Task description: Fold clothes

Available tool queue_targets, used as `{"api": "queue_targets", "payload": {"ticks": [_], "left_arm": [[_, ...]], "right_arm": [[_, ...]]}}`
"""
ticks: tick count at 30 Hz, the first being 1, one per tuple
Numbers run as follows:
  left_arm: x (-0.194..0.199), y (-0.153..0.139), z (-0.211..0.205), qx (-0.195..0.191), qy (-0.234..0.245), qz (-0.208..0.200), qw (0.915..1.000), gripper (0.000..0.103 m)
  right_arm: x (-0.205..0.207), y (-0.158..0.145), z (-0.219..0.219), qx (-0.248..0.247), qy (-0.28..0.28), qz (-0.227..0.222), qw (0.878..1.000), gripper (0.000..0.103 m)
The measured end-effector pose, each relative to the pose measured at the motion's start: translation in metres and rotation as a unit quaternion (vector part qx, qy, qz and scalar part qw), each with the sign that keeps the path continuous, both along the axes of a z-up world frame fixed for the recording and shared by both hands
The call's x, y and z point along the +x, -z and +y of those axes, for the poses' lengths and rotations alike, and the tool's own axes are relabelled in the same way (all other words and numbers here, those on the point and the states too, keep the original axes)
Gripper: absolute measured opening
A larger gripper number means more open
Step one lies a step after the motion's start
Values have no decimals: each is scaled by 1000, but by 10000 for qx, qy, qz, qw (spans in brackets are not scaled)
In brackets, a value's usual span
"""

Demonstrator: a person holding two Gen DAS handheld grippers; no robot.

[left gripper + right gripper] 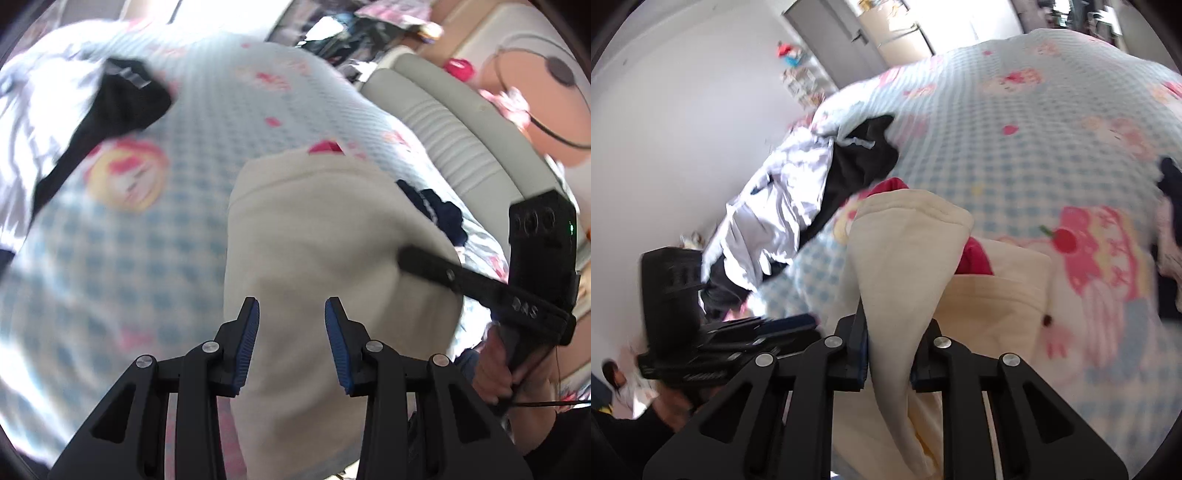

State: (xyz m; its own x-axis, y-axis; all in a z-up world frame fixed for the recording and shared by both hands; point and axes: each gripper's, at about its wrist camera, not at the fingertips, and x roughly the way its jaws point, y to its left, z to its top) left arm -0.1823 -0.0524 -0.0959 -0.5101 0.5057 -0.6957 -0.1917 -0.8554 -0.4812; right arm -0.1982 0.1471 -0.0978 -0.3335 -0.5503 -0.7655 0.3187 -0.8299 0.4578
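A cream garment (317, 236) with a red part (325, 147) at its far edge lies on a bed with a blue-checked cartoon sheet (155, 236). My left gripper (291, 321) is open and empty just above the garment's near part. My right gripper (890, 343) is shut on a raised fold of the cream garment (905, 258); the red part (975, 258) shows inside the fold. In the left wrist view the right gripper (417, 260) comes in from the right, its fingers at the garment's right edge.
A heap of white clothes (775, 206) and black clothes (857, 166) lies at the far side of the bed. A dark garment (436, 210) lies by the bed's right edge. A grey padded headboard (450, 125) borders the bed.
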Motion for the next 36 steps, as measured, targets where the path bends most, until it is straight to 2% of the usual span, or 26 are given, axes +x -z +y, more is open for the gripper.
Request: {"api": "queue_targets", "payload": {"ticks": [4,5,7,9,11,13,15,16,18,19,20,22,24,25,27,30,32,34,36], "left_arm": [[-26,-2,27,278,474,337,9979,39],[-35,5,32,245,549,227,9979,39],[-58,34,48,-171,593,-258,9978,37],[-68,61,57,-562,678,-537,9947,35],[-64,61,52,-537,690,-454,9951,35],[-64,62,42,-442,662,-516,9955,34],[-64,63,32,-346,623,-586,9957,21],[-67,63,26,-296,536,-682,9958,10],[-70,57,16,-189,394,-764,9961,11],[-67,49,18,-193,370,-595,9974,14],[-65,41,19,-196,358,-421,9983,24],[-68,34,31,-289,493,-194,9982,33],[-77,33,42,-446,609,-121,9971,33],[-85,38,42,-480,542,-197,9972,33],[-102,46,44,-547,408,-348,9971,30],[-120,61,36,-367,254,-564,9974,26],[-128,70,30,-252,211,-687,9971,17],[-130,76,26,-106,226,-760,9968,16],[-126,74,23,7,239,-760,9968,16]], "right_arm": [[10,3,25,30,396,-35,9992,15],[13,4,31,37,494,-44,9988,16],[16,11,42,100,668,-115,9977,28],[11,38,47,279,745,-386,9961,40],[10,42,55,82,854,-503,9950,40],[10,35,60,74,951,-418,9946,49],[10,26,60,180,965,-262,9948,50],[9,21,61,233,971,-184,9948,50],[7,8,62,247,1037,20,9943,52],[6,1,63,235,1082,133,9938,53],[4,-6,64,222,1126,245,9931,57],[-6,-13,60,32,903,322,9954,68],[-23,-4,44,-15,385,111,9992,66],[-33,3,36,149,333,47,9993,61],[-53,15,25,385,296,-63,9988,59],[-65,17,35,106,804,-34,9967,55],[-68,23,44,216,1080,-61,9939,55],[-70,33,48,579,1149,-162,9916,55],[-70,38,51,566,1134,-193,9917,55]]}}
